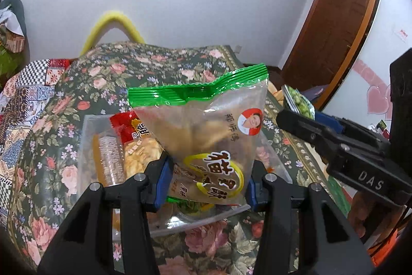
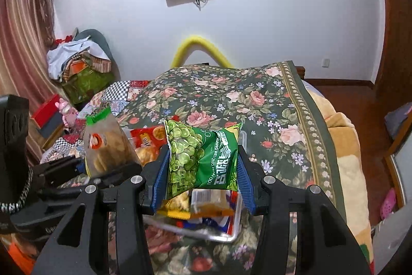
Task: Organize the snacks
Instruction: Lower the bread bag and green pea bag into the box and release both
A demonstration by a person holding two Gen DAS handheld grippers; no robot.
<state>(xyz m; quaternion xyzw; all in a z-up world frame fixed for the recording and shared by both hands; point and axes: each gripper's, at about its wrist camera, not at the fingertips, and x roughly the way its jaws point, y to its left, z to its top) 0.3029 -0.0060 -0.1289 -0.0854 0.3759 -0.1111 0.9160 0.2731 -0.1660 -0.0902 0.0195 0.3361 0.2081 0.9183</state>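
My left gripper (image 1: 206,184) is shut on a clear snack bag with a green top (image 1: 206,130) and holds it upright above a clear plastic bin (image 1: 86,146). The bin holds a red snack pack (image 1: 128,130) and a sleeve of crackers (image 1: 109,159). My right gripper (image 2: 203,179) is shut on a green pea snack bag (image 2: 203,156) above a second clear bin (image 2: 226,233) with several packets in it. The left gripper's bag also shows in the right wrist view (image 2: 108,143). The right gripper shows at the right in the left wrist view (image 1: 291,117).
Both bins sit on a bed with a dark floral cover (image 2: 257,99). A patchwork quilt (image 1: 23,105) lies at the left. A yellow padded hoop (image 2: 200,48) stands behind the bed against the white wall. A wooden door (image 1: 334,17) is at the right.
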